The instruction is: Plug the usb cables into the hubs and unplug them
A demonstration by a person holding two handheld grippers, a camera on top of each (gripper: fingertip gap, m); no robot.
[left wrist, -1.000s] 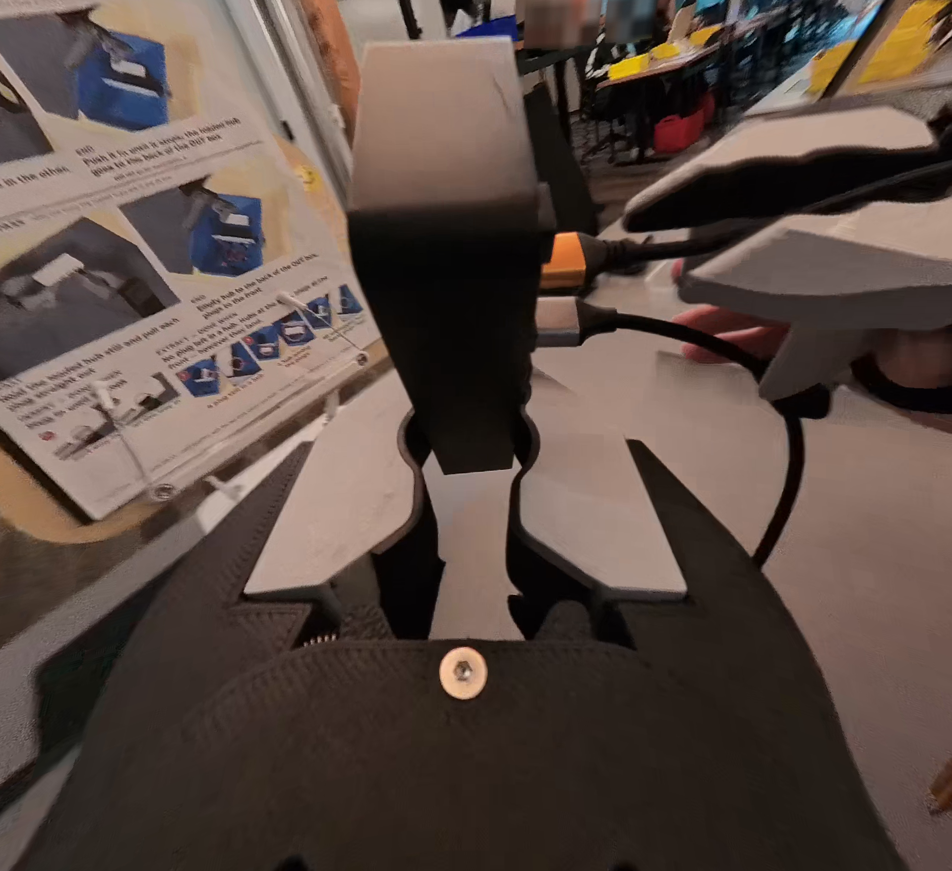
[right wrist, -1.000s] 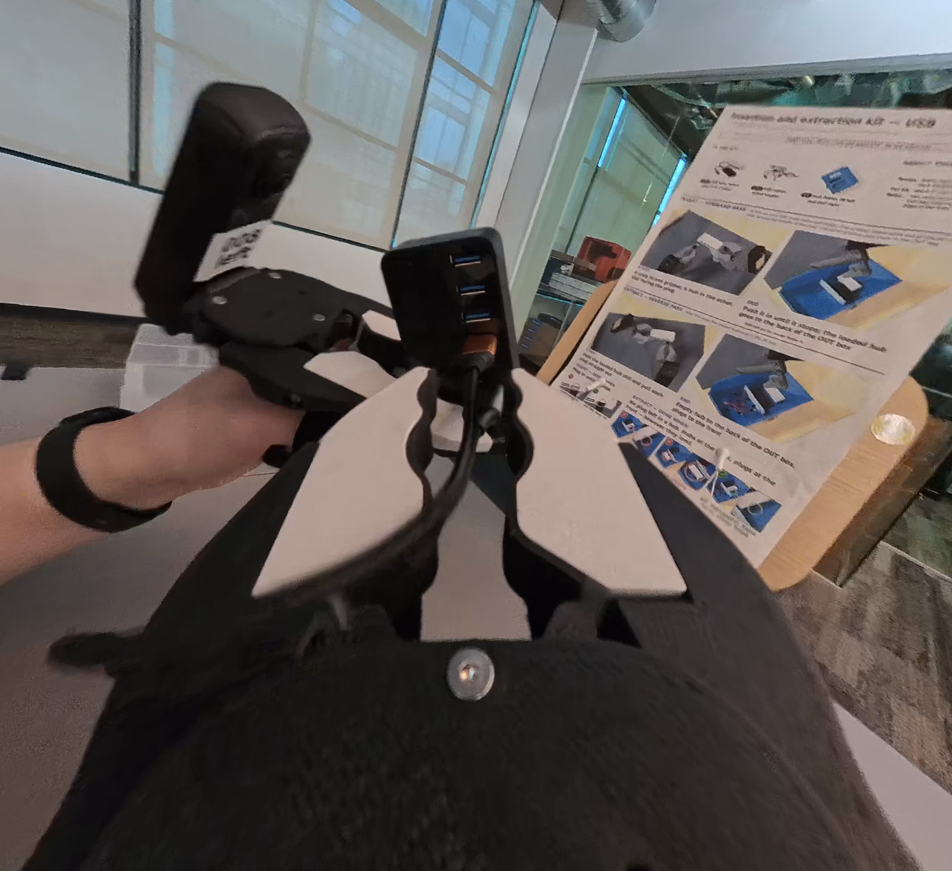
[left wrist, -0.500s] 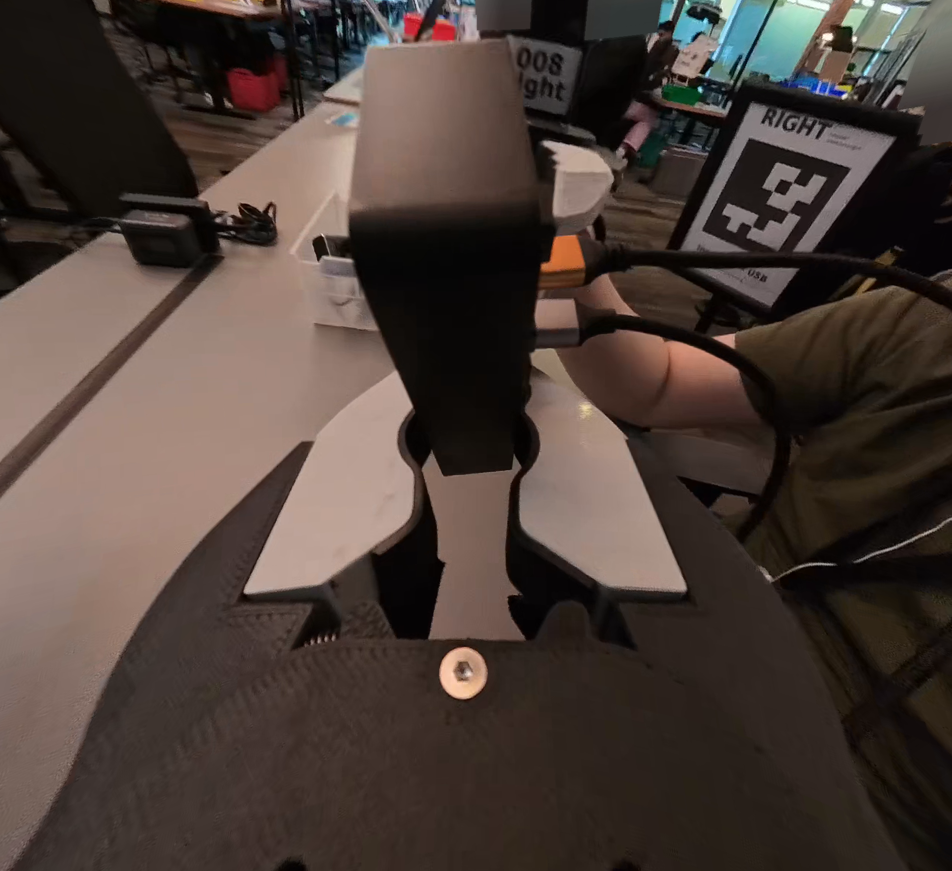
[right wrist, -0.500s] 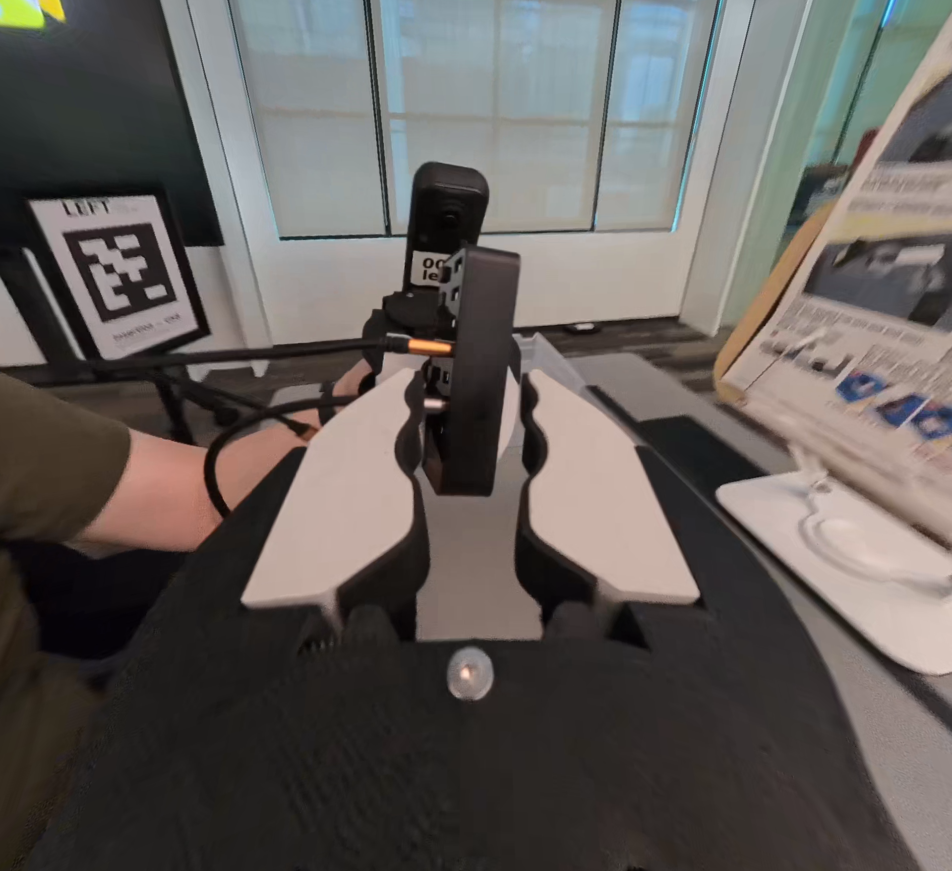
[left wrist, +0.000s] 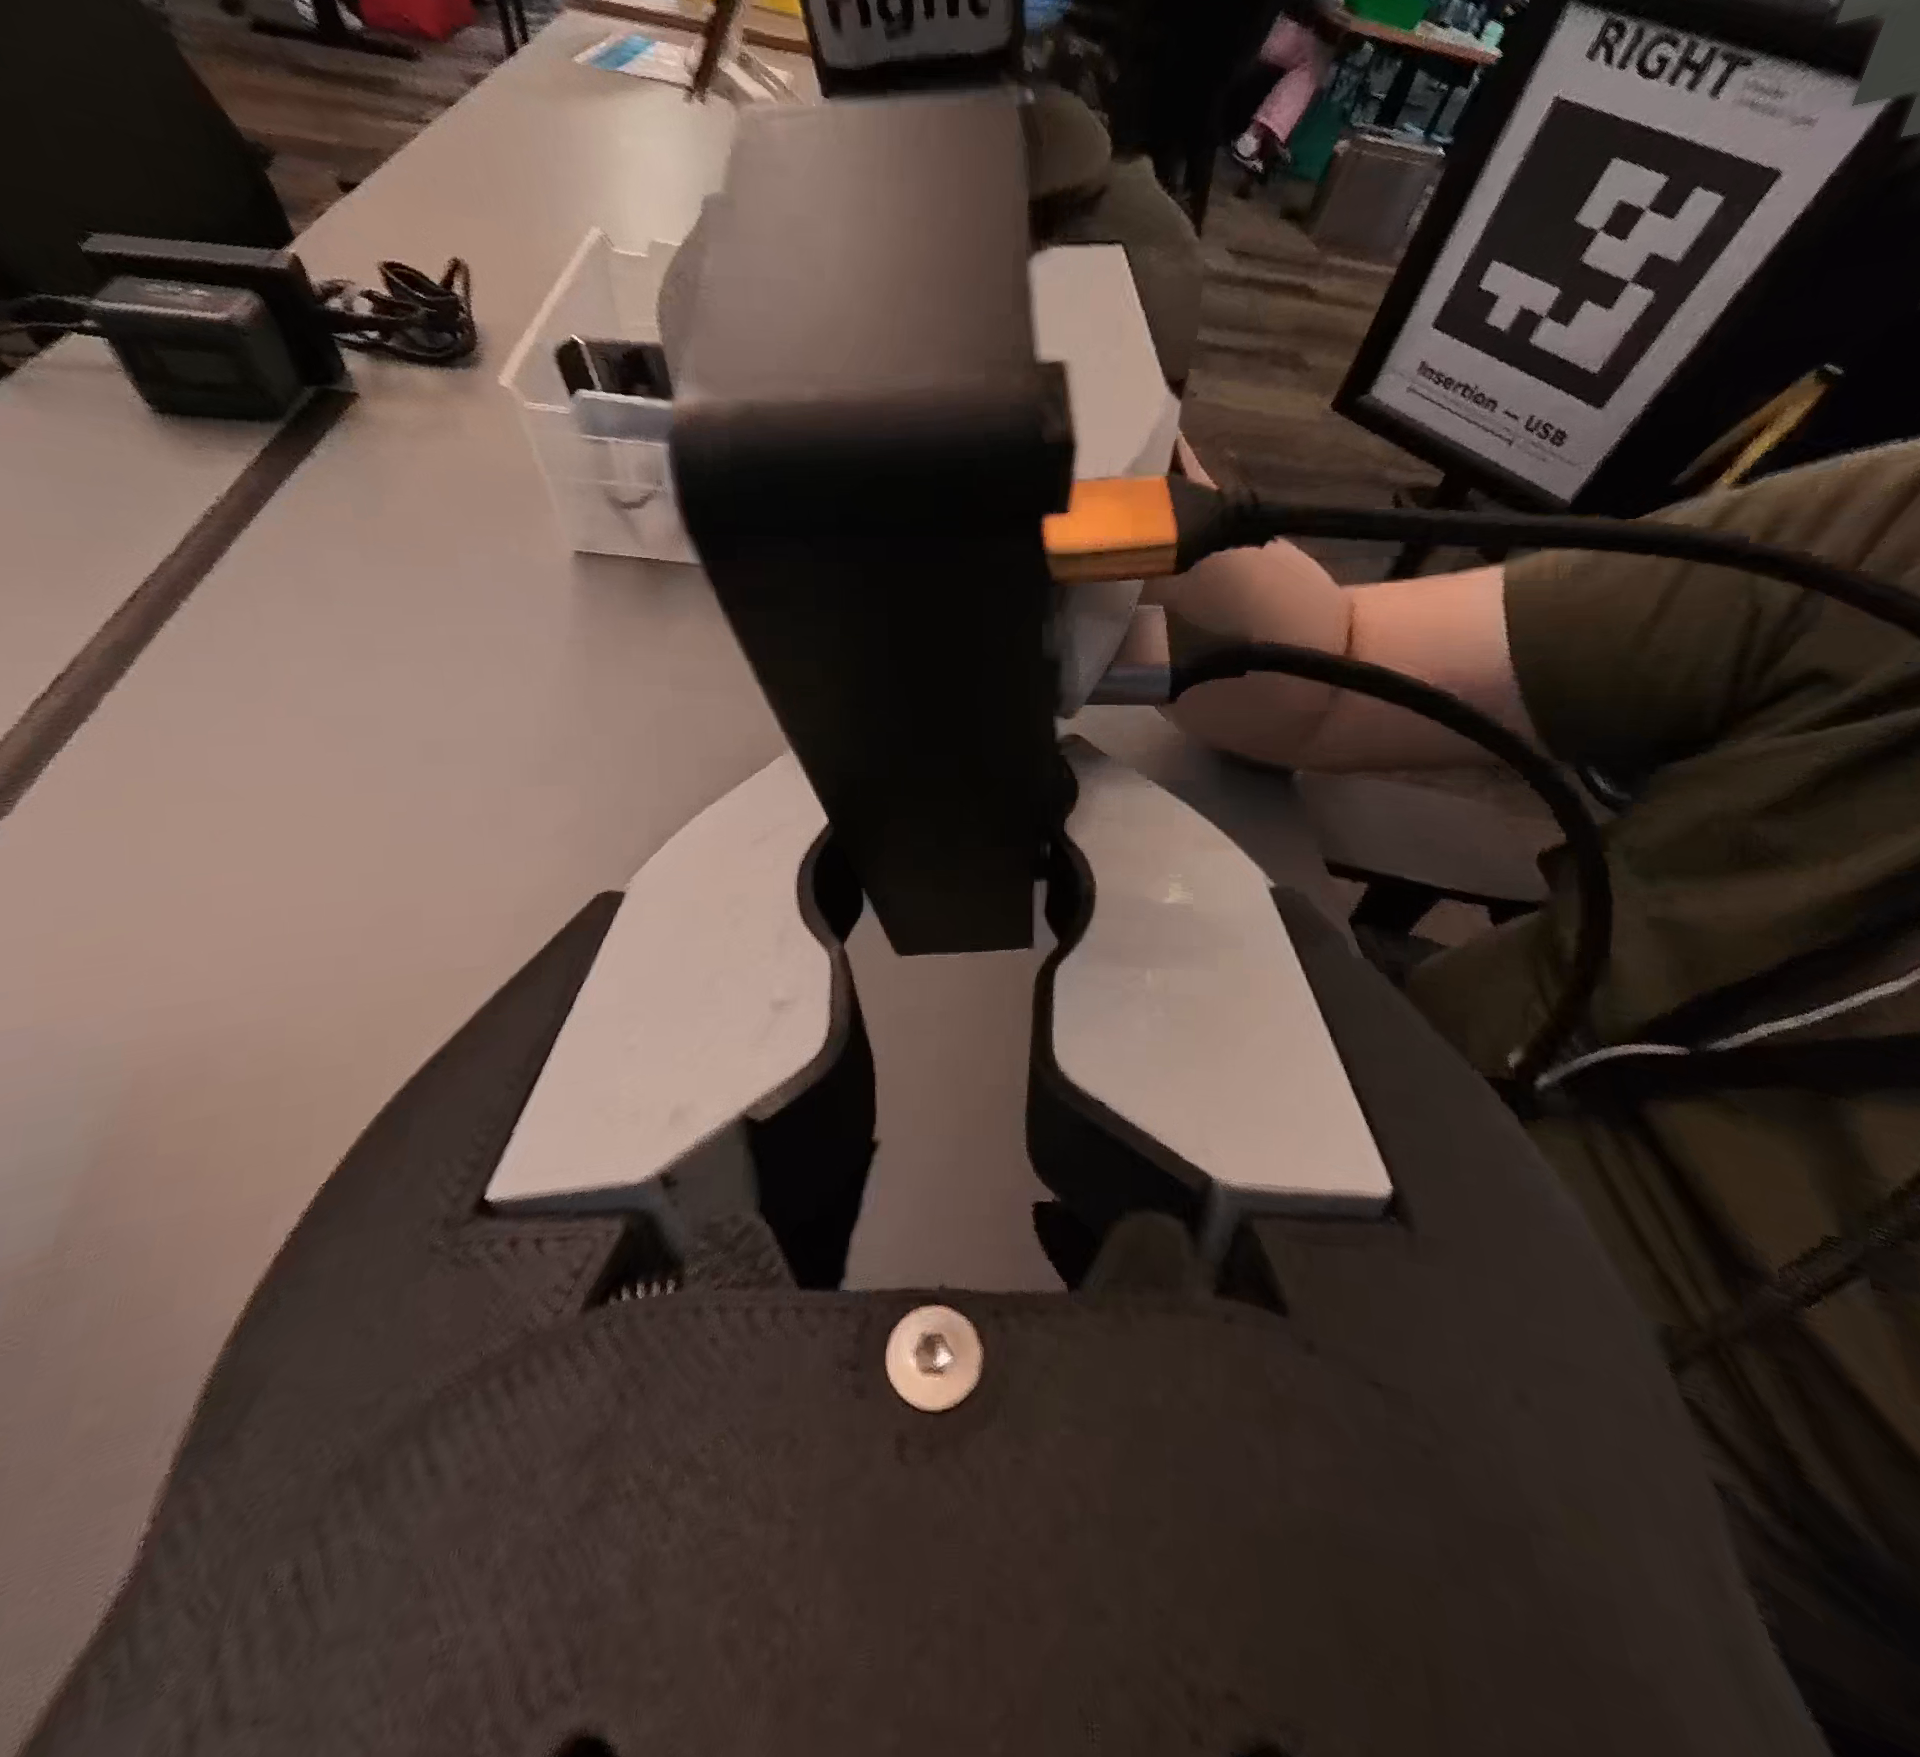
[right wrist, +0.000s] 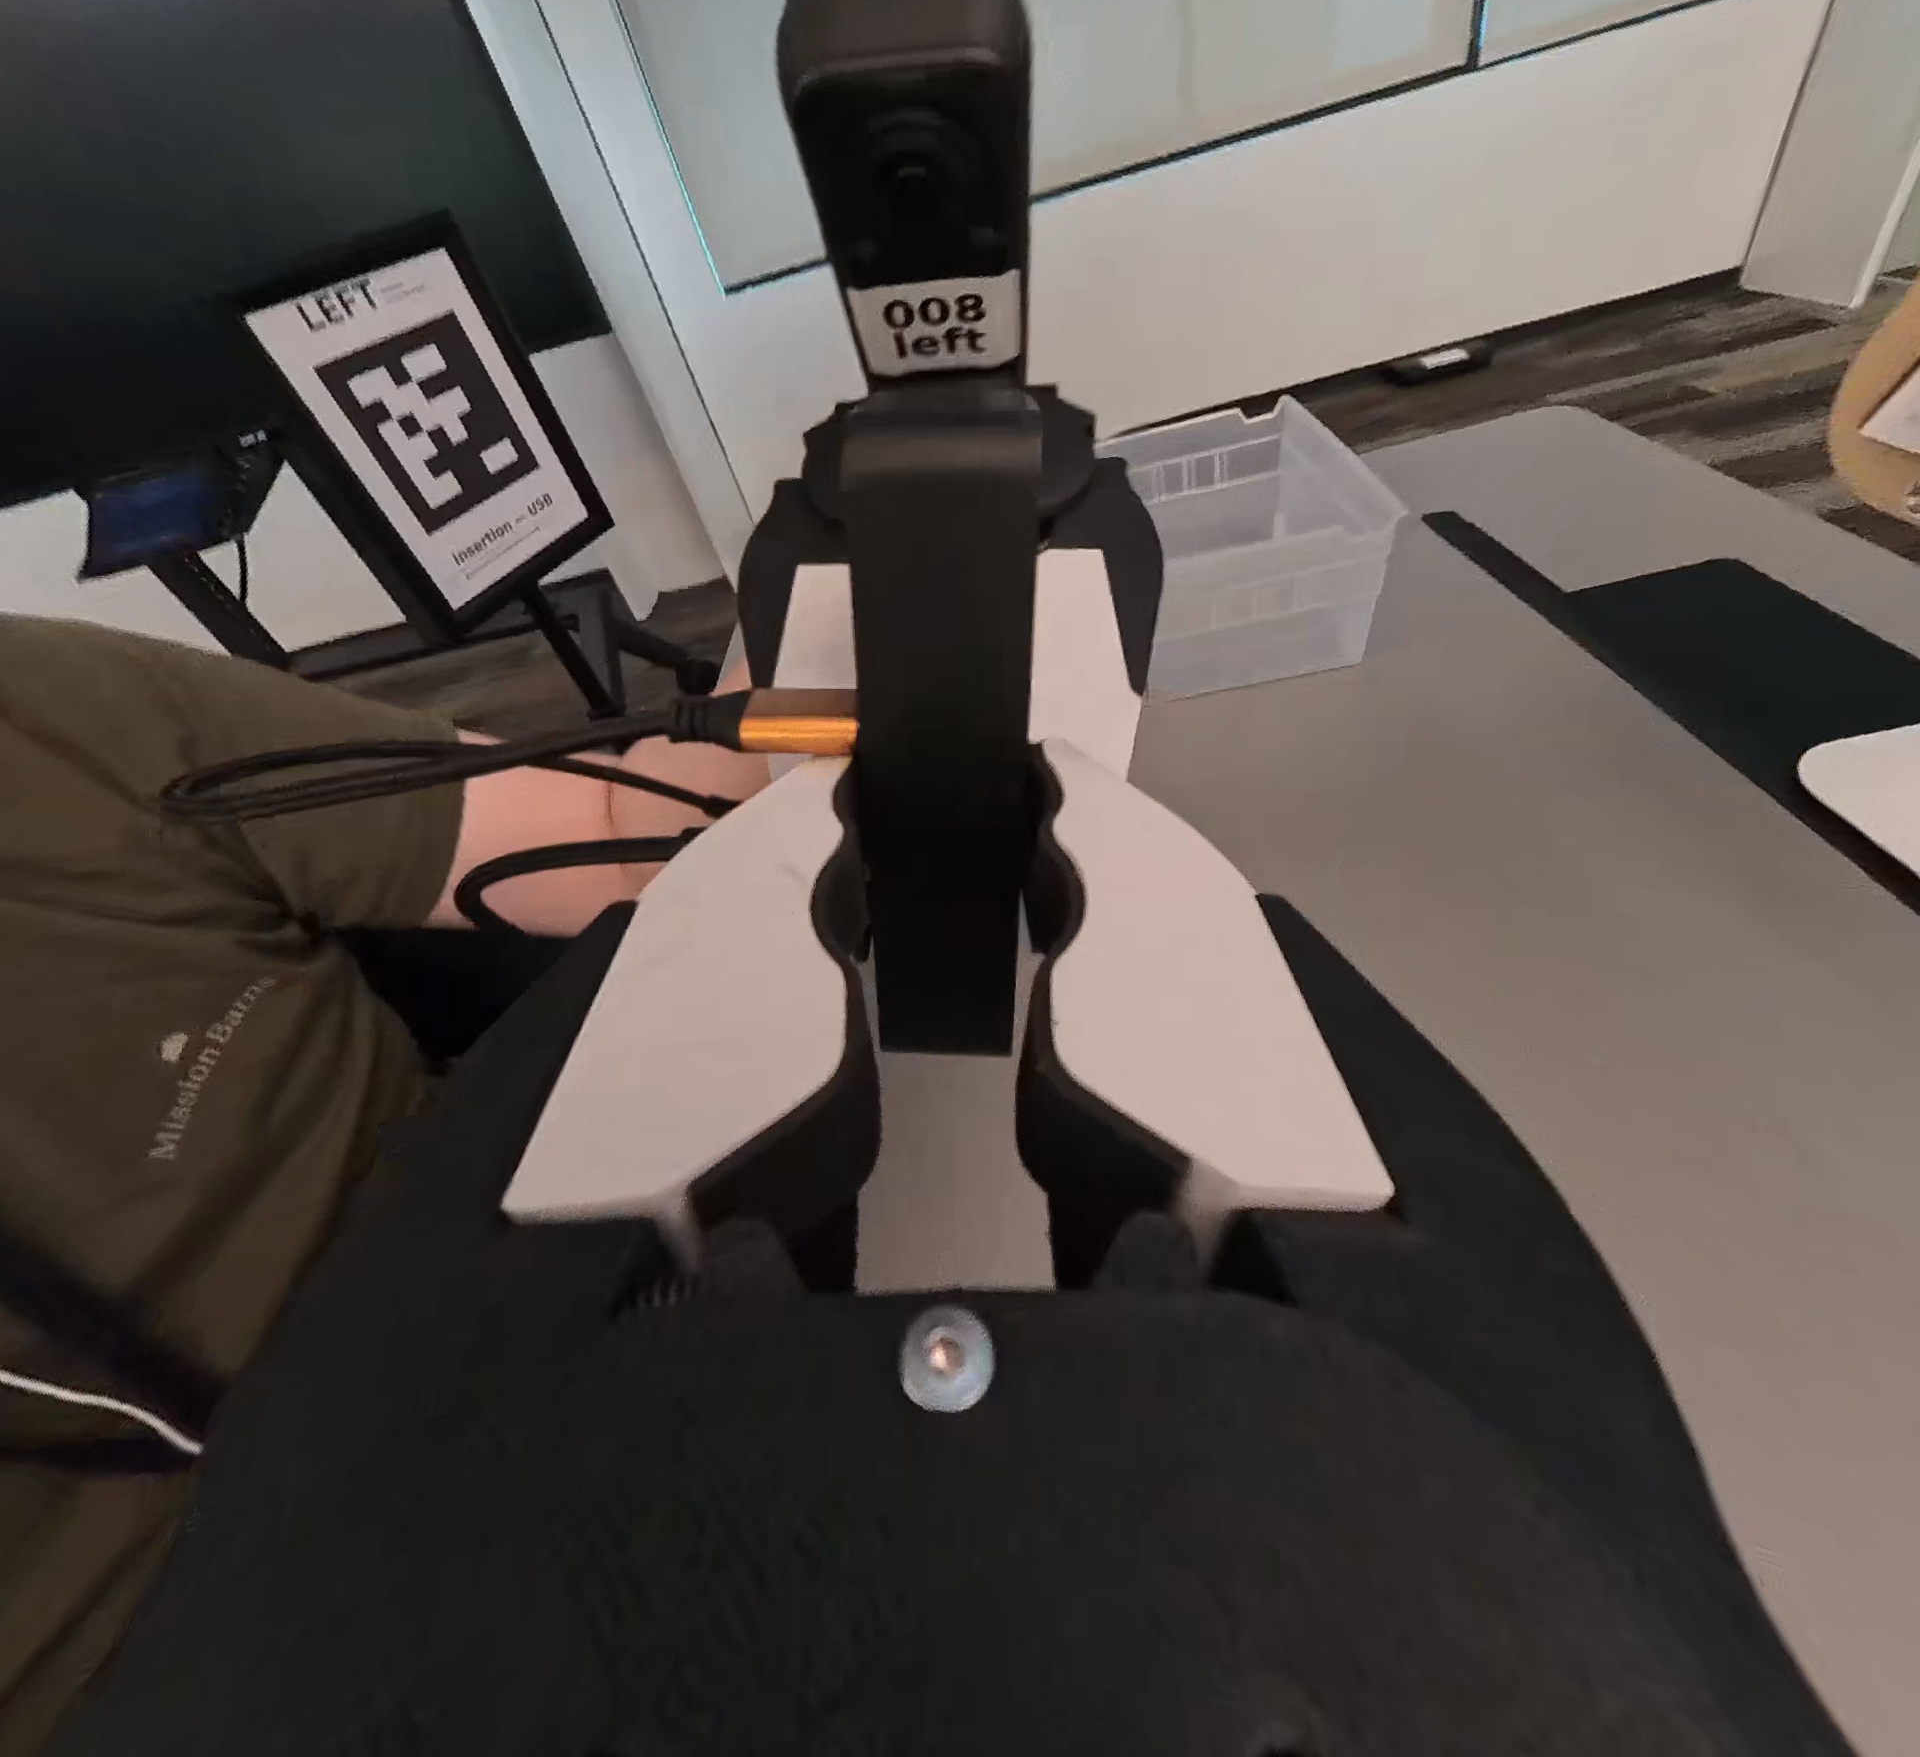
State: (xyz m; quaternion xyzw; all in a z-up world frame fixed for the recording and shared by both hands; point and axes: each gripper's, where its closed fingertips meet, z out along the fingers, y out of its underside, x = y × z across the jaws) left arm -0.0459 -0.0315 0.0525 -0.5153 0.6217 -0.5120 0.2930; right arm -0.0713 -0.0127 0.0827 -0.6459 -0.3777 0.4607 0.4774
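A black USB hub stands upright between my two grippers, which face each other. My left gripper is shut on its lower end. My right gripper is closed against the same hub from the opposite side; one of its white fingers shows behind the hub in the left wrist view. An orange USB plug and a grey plug sit in the hub's side ports, and their black cables trail toward the person. The orange plug also shows in the right wrist view.
The grey table carries a white box and a black device with coiled cords. A clear plastic bin and a black mat lie behind the left gripper. Marker signs stand beside the table. The person's sleeve is close by. Left and right tips are no more than a few centimetres apart.
Both grippers swung round with the hub to face each other. The right gripper let go of the orange plug's cable, came around the hub and narrowed onto it.
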